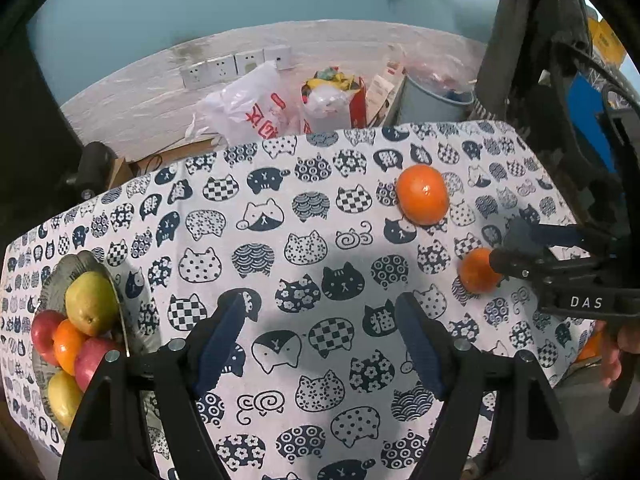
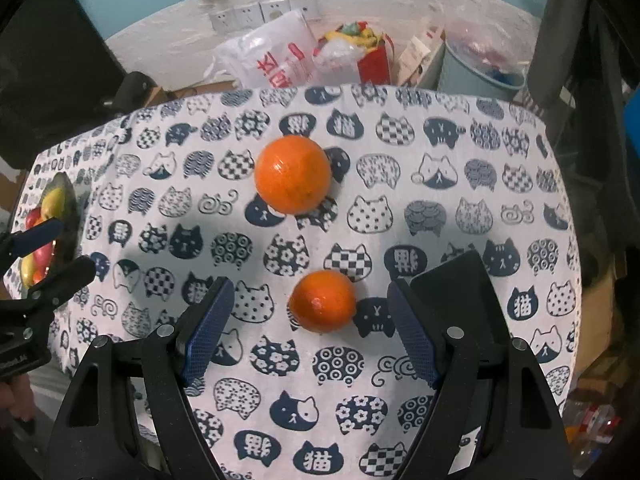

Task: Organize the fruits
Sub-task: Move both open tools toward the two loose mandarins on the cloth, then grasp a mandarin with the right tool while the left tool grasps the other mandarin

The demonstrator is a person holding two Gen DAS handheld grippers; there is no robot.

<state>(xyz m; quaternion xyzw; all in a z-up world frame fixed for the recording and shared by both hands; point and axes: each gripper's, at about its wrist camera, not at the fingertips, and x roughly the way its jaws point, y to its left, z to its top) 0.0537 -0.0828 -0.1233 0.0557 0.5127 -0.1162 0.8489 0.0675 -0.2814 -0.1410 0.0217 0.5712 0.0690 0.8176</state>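
Organizing looks well underway but unfinished. A glass bowl (image 1: pixel 86 264) at the counter's left edge already holds a heap of fruit: a pear (image 1: pixel 90 302), red apples (image 1: pixel 42 336), a small orange piece and another yellow-green one lower down. Two oranges are left loose on the cat-print cloth (image 2: pixel 400 200), well apart from the bowl.

The right gripper (image 2: pixel 310 332) hangs low over the counter with its jaws spread wide, and the small orange (image 2: pixel 322 306) sits between the blue pads, touching neither. My guess is that this fruit is the step in hand: the jaws need to close on it before it can be carried across to the bowl. The big orange (image 2: pixel 294 174) rests farther back, beyond the small one, untouched.

The left gripper (image 1: pixel 324 340) hovers over bare cloth near the counter's middle, jaws also spread and holding nothing, with the bowl just to its left.

So the remaining work seems to be two oranges, the small one first. The bowl is already piled high, so a round fruit set on top could roll off.
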